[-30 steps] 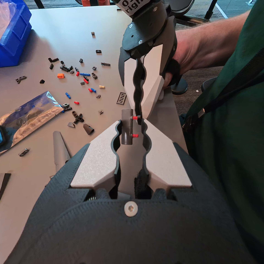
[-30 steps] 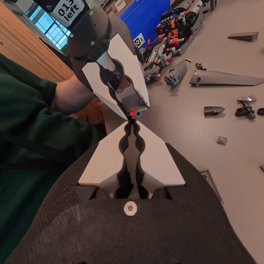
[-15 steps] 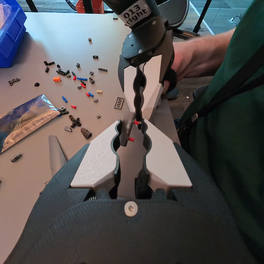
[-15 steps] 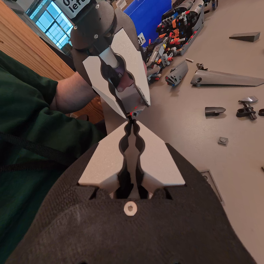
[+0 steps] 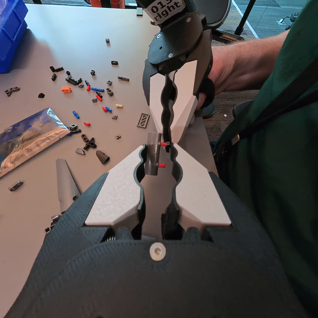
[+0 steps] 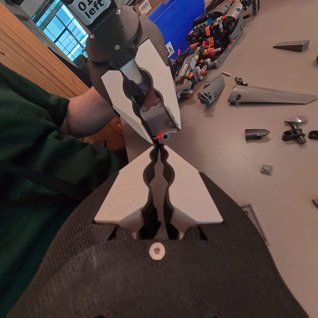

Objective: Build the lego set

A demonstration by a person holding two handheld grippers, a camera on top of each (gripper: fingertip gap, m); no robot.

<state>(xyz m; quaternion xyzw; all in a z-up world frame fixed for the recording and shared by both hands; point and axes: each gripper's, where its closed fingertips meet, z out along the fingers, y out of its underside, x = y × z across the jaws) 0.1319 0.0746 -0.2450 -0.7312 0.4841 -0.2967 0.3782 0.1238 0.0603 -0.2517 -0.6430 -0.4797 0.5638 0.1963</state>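
A dark grey connector (image 5: 153,154) with two red pins is held in the air over the table's near edge. My left gripper (image 5: 157,147) is shut on it; it lies upright against the left finger, pins pointing to the right finger. My right gripper (image 5: 167,146) comes in from above and is shut on the black tip of the upper red pin (image 5: 163,143). The lower red pin (image 5: 161,165) is free. In the right wrist view my right gripper (image 6: 157,146) meets the left gripper (image 6: 166,135) tip to tip at the pin (image 6: 160,135).
Several loose small pieces (image 5: 96,89) lie scattered on the grey table (image 5: 77,34), with a foil bag (image 5: 31,136), a blue bin (image 5: 10,34) and a long grey panel (image 5: 65,180). A partly built model (image 6: 215,39) and another grey panel (image 6: 268,98) lie beyond. A person in green is close by. The tips of both grippers are at nearly the same place.
The connector tilted half a second ago and stands upright again. Both grippers stayed tip to tip at the upper pin, with only a slight shift of view.
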